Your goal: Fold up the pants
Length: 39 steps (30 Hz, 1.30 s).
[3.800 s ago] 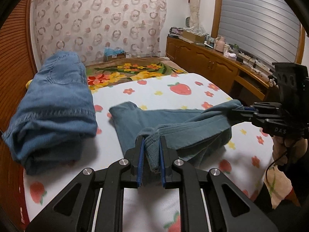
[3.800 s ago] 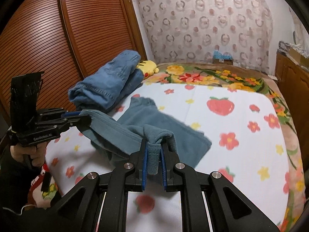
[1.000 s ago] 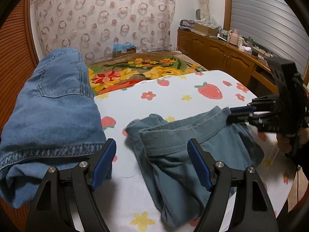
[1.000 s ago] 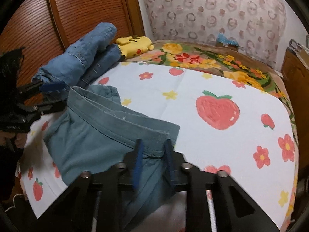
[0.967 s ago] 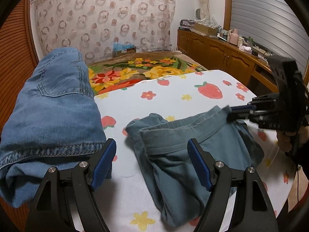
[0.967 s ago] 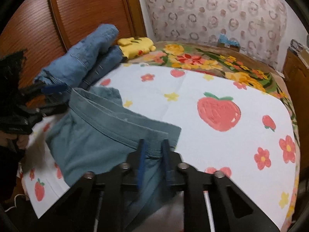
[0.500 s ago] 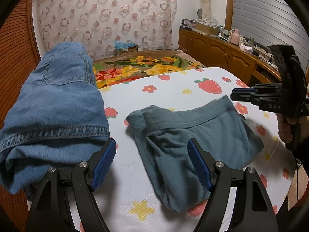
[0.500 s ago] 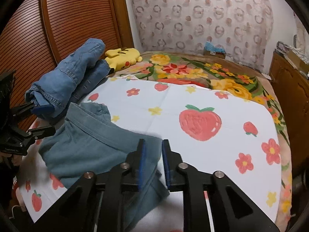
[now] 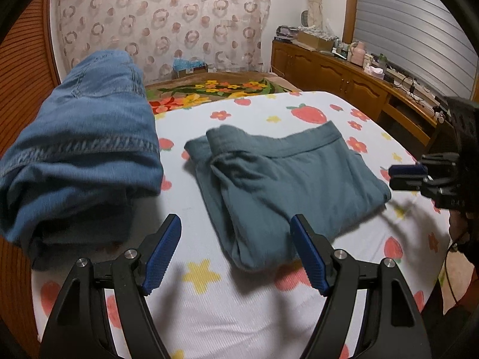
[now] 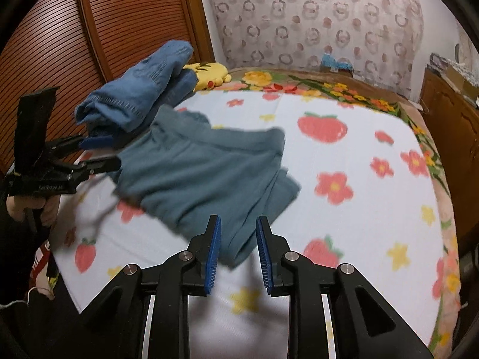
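Note:
Grey-teal pants [image 9: 284, 179] lie folded in a flat stack on the strawberry-print sheet [image 9: 239, 314], waistband toward the far side. My left gripper [image 9: 235, 224] hangs open and wide over the stack's near corner, touching nothing. At the pants' right edge my right gripper [image 9: 392, 176] shows side on, clear of the cloth. In the right wrist view the pants [image 10: 203, 173] lie just ahead of my right gripper [image 10: 238, 227]. Its jaws are opening, and the stack's near corner shows in the gap without either pad pressing it. My left gripper [image 10: 115, 152] stands open at the stack's left edge.
A heap of blue jeans [image 9: 80, 149] lies left of the pants, with a yellow plush toy [image 10: 209, 73] behind it. A floral blanket [image 9: 209, 89] covers the far end of the bed. Slatted wooden doors [image 10: 119, 30] stand on the left, a wooden cabinet [image 9: 344, 80] on the right.
My right gripper let go of the waistband corner and drew back from it. The pants now rest flat. My left gripper stayed open and backed off a little.

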Each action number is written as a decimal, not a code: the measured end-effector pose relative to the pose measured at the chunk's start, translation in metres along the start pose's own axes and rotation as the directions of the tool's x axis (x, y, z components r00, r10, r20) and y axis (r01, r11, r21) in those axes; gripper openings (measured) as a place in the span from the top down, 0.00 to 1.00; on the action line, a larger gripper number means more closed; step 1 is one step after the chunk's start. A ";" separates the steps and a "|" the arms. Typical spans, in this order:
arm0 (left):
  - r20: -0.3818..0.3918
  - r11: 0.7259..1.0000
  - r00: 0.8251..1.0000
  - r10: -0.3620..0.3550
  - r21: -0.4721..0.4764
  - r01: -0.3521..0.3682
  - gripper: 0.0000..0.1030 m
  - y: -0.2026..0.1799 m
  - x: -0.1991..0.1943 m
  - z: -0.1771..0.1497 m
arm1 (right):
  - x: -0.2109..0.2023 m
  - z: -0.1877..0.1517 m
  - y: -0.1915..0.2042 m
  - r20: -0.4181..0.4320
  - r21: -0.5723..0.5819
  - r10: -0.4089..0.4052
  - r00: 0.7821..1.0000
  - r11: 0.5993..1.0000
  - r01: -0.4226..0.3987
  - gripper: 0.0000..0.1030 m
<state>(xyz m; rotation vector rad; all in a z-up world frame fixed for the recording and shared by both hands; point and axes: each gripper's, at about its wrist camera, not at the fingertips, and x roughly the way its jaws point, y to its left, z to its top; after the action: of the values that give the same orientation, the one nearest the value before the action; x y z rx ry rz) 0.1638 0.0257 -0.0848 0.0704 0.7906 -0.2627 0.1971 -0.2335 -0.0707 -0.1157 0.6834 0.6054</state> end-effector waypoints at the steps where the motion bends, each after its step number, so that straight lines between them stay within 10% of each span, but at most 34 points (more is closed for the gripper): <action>1: -0.002 1.000 1.000 0.001 0.000 -0.001 0.28 0.000 0.000 -0.001 | -0.002 -0.003 0.002 -0.002 0.001 0.000 1.000 1.000 0.000 0.76; 15: -0.046 1.000 0.999 -0.006 -0.008 0.005 0.40 -0.003 0.012 -0.015 | 0.005 -0.007 0.011 -0.025 0.003 -0.002 1.000 1.000 0.002 0.76; 19: -0.042 1.000 0.999 -0.019 -0.012 0.019 0.48 -0.003 0.012 -0.016 | 0.010 -0.007 0.013 -0.037 -0.017 -0.016 0.999 1.000 0.015 0.96; 31: -0.050 0.999 0.998 -0.022 -0.027 0.020 0.56 0.003 0.015 -0.019 | -0.018 -0.013 0.003 0.032 -0.014 -0.070 0.997 0.997 0.070 0.99; 39: -0.034 0.995 0.995 -0.093 -0.042 0.091 0.92 0.004 0.009 -0.020 | -0.011 -0.015 0.000 0.021 0.005 -0.077 0.997 0.997 0.077 0.99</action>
<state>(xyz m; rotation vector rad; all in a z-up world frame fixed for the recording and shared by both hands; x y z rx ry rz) 0.1569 0.0306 -0.1051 0.0003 0.8356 -0.3335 0.1821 -0.2436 -0.0755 -0.1309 0.6569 0.5304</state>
